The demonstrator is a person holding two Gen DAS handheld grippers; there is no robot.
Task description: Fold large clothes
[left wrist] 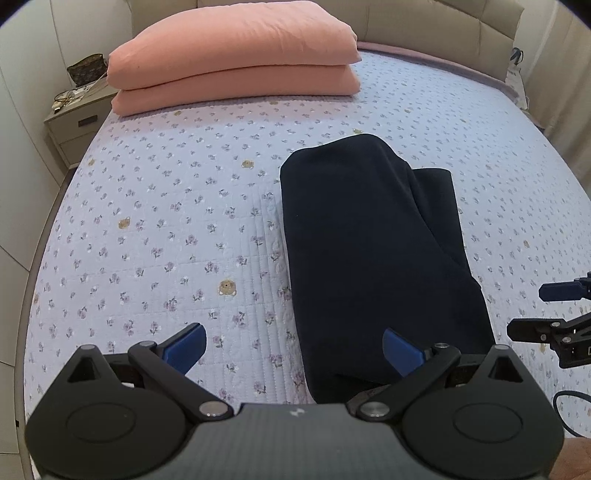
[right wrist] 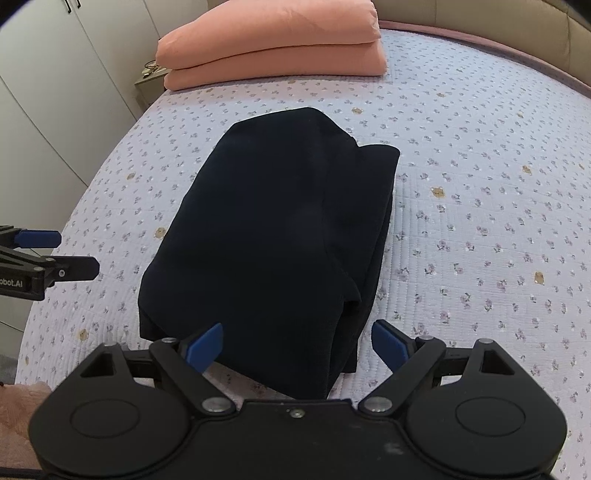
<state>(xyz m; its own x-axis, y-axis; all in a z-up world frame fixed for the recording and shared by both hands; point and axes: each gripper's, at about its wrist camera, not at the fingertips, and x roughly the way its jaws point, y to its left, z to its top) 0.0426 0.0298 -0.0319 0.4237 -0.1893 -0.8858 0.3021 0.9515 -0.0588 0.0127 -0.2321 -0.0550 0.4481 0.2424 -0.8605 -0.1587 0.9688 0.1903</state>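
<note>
A dark navy garment (left wrist: 373,236) lies folded into a thick rectangular bundle on the floral bedspread (left wrist: 166,221); it also shows in the right wrist view (right wrist: 266,229). My left gripper (left wrist: 295,349) is open and empty, hovering over the bundle's near left corner. My right gripper (right wrist: 297,345) is open and empty, with its blue pads on either side of the bundle's near end. The right gripper shows at the right edge of the left wrist view (left wrist: 550,310), and the left gripper at the left edge of the right wrist view (right wrist: 55,251).
A folded salmon-pink quilt (left wrist: 236,55) sits at the head of the bed, also in the right wrist view (right wrist: 273,48). A bedside cabinet (left wrist: 74,122) with a small bag stands at the left. A padded headboard (left wrist: 443,22) runs behind. White wardrobe doors (right wrist: 48,92) stand left.
</note>
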